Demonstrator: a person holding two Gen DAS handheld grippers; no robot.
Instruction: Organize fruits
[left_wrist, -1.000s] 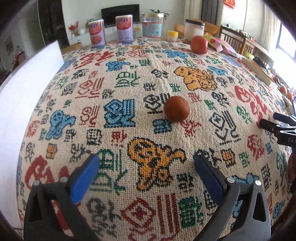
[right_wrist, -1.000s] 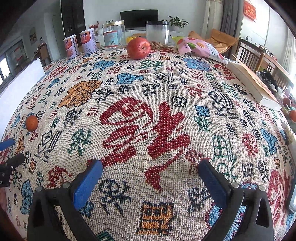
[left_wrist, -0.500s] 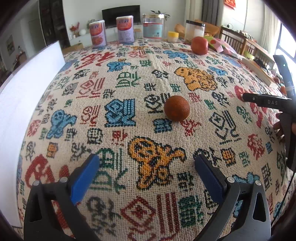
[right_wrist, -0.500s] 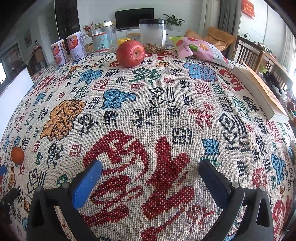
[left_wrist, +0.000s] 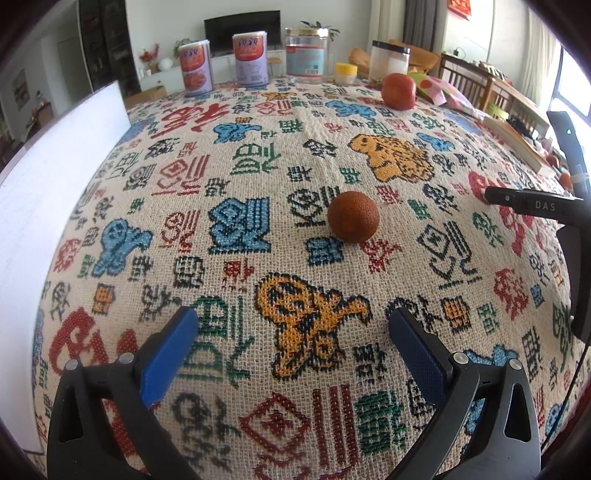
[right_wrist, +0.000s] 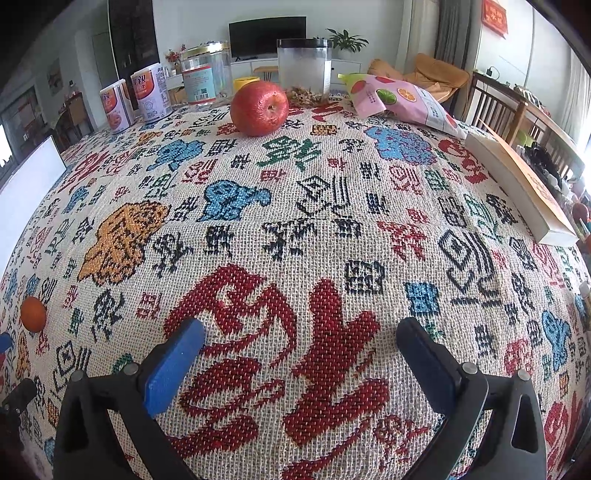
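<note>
Fruit lies scattered on a woven tablecloth (left_wrist: 258, 177) patterned with coloured characters: a small round orange (left_wrist: 353, 217) mid-table, a large red apple (right_wrist: 259, 108) near the far edge by the jars. Left gripper (left_wrist: 291, 332) and right gripper (right_wrist: 301, 341) hover above the cloth, jaws spread wide, holding nothing.

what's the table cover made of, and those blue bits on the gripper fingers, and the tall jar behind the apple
Table cover: coarse woven fabric, matte; the open weave and stitched coloured characters show clearly.
Blue pads on the right gripper: probably rubber or soft plastic, matte with a fine grain; cannot be sure.
Tall jar behind the apple: clear plastic or glass, slightly cloudy, with a dark lid.
</note>
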